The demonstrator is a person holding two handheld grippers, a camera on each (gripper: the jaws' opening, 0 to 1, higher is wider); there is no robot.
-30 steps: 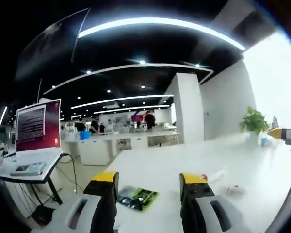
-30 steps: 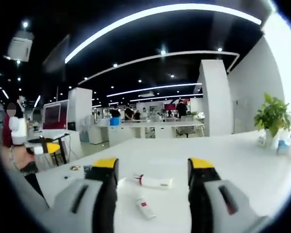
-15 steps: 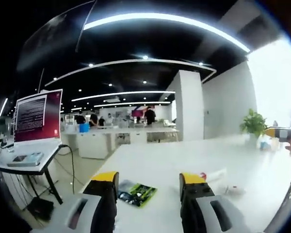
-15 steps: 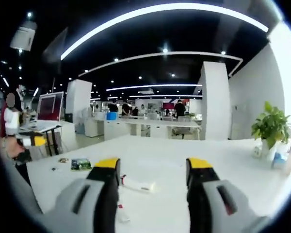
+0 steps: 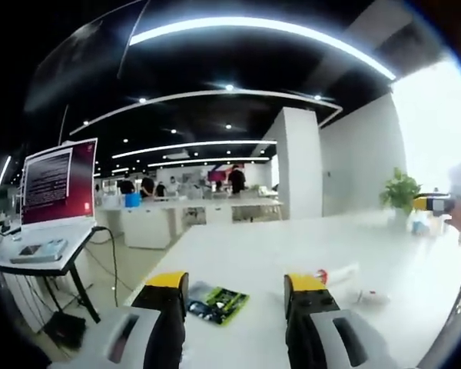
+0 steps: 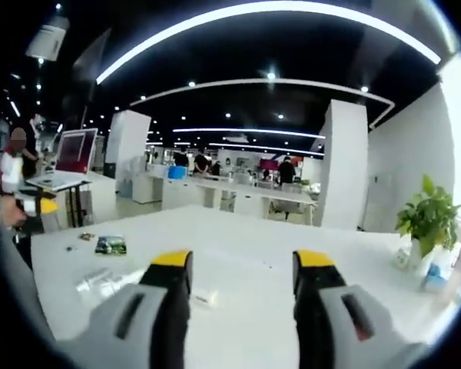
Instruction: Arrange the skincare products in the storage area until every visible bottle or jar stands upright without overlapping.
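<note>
In the left gripper view my left gripper (image 5: 236,281) is open with nothing between its yellow-tipped jaws, low over the white table (image 5: 292,246). A white tube with a red cap (image 5: 339,274) lies flat just right of it. A smaller white item (image 5: 369,296) lies nearer. My right gripper (image 5: 433,203) shows at the far right, held up in a hand. In the right gripper view my right gripper (image 6: 241,261) is open and empty. A clear lying bottle (image 6: 100,282) and a small white item (image 6: 204,297) rest on the table (image 6: 238,238).
A green sachet (image 5: 219,301) (image 6: 110,245) lies flat on the table. A potted plant (image 5: 399,191) (image 6: 430,219) and some bottles (image 6: 438,269) stand at the far right edge. A red-screened laptop (image 5: 58,188) sits on a side stand. People stand in the background.
The right gripper view has swung: the two tubes seen between its jaws have left the picture, and the green sachet and a clear bottle now show at left. The left gripper view has barely shifted.
</note>
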